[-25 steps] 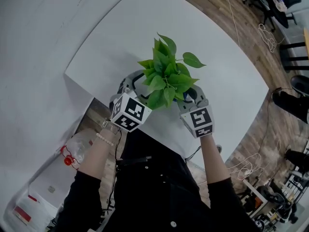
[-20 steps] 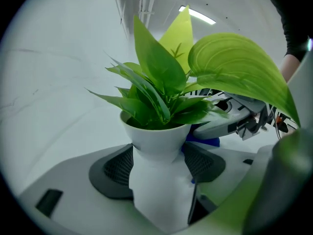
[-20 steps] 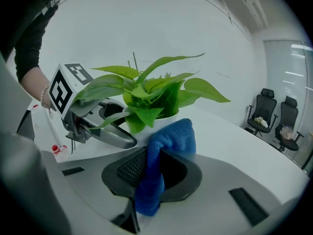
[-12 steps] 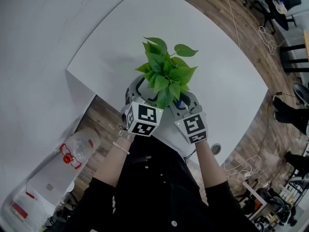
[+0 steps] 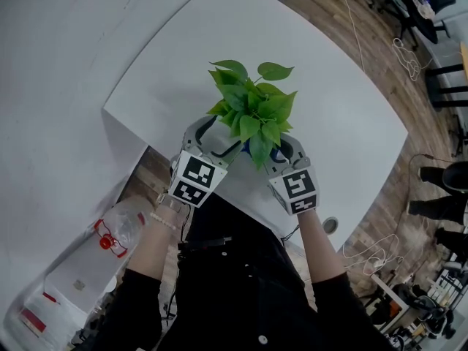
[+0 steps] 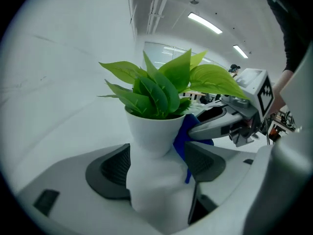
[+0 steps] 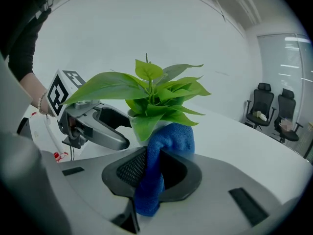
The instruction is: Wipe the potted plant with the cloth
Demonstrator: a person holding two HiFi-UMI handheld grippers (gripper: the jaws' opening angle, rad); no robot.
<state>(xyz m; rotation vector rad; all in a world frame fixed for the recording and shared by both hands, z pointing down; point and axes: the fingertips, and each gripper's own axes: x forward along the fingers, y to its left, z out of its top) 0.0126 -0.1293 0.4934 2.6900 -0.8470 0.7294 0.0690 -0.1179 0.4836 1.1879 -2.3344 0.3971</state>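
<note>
Leaves (image 5: 252,108) stand glossy green above white pot (image 6: 151,131) clamped in left claw (image 6: 157,166), right claw (image 7: 154,173) pinching blue cloth (image 7: 171,138).

Office: swivel chairs (image 7: 263,105), white meeting table (image 5: 168,64), ceiling strip lights (image 6: 205,23).

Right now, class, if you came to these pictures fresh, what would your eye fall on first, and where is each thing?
The bright green potted plant stands out first, by the near edge of the white table. The left gripper is clamped on its white pot. The right gripper pinches a vivid blue cloth and holds it against the pot's side, under the leaves.
</note>
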